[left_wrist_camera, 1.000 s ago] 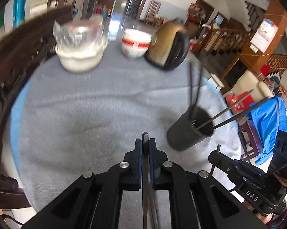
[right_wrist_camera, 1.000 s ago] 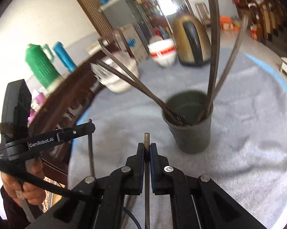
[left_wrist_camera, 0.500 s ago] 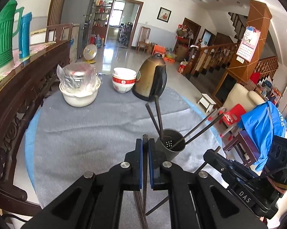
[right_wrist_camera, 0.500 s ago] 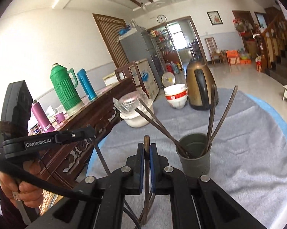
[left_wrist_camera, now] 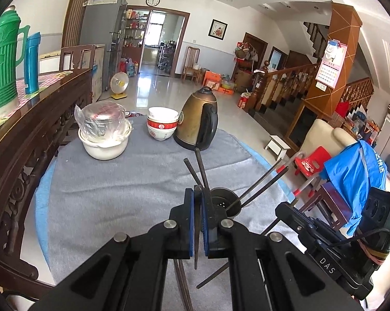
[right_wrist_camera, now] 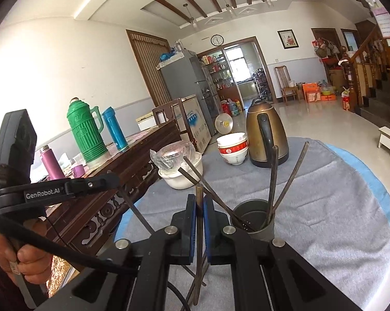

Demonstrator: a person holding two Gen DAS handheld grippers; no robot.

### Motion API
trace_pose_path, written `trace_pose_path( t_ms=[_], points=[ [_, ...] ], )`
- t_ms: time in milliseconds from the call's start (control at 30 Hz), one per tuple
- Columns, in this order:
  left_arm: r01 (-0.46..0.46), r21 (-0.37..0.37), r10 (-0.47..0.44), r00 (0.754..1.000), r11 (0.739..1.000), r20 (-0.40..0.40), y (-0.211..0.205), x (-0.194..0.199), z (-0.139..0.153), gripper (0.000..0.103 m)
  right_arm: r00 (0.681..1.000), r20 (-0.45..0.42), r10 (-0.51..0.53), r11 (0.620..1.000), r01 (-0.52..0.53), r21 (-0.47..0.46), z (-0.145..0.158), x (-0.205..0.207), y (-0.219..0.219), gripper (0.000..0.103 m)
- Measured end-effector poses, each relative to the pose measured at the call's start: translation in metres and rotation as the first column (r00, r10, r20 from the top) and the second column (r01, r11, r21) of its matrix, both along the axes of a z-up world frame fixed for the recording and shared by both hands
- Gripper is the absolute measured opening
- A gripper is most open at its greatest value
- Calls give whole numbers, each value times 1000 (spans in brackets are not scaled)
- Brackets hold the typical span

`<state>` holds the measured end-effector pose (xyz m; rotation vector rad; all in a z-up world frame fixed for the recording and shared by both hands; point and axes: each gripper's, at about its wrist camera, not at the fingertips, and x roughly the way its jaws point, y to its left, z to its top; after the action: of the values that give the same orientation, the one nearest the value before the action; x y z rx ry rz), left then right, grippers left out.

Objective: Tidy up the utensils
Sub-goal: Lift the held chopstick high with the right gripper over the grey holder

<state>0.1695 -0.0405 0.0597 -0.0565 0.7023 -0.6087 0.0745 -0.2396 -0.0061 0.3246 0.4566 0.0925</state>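
A dark round utensil holder point(left_wrist_camera: 224, 202) point(right_wrist_camera: 254, 217) stands on the grey cloth with several dark chopsticks point(left_wrist_camera: 262, 186) point(right_wrist_camera: 272, 176) leaning out of it. My left gripper point(left_wrist_camera: 197, 202) is shut on one dark chopstick point(left_wrist_camera: 196, 223), held upright above the cloth just left of the holder. My right gripper point(right_wrist_camera: 199, 207) is shut on another chopstick point(right_wrist_camera: 199, 223), also upright, left of the holder. More loose chopsticks point(left_wrist_camera: 213, 277) point(right_wrist_camera: 197, 285) lie on the cloth below the grippers. Each gripper body shows in the other's view.
On the cloth's far side stand a white bowl with a wrapped pot point(left_wrist_camera: 104, 134), stacked red-and-white bowls point(left_wrist_camera: 161, 125) and a brass kettle point(left_wrist_camera: 199, 120). A dark carved wooden sideboard point(left_wrist_camera: 26, 140) runs along the left. The table edge falls away on the right.
Both grippers have risen and tilted up from close over the cloth, each still shut on its chopstick. The holder now looks smaller and lower in both views.
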Motion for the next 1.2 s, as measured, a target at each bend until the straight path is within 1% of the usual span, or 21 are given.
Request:
trace_pose_path(
  t_ms=[300, 800, 967, 1200],
  points=[
    [-5, -10, 5, 1000, 1000, 19, -1, -6, 7, 5, 999, 28, -36, 999, 35, 8, 4, -5, -8, 6],
    [-19, -27, 20, 997, 999, 71, -5, -15, 26, 5, 981, 147, -126, 991, 131, -27, 24, -23, -17, 6],
    [-15, -29, 18, 995, 999, 97, -9, -18, 36, 5, 975, 176, -135, 990, 140, -17, 31, -26, -21, 6],
    [-10, -33, 15, 990, 999, 139, -16, -22, 52, 5, 963, 227, -143, 987, 155, -35, 45, -26, -22, 6]
  ],
)
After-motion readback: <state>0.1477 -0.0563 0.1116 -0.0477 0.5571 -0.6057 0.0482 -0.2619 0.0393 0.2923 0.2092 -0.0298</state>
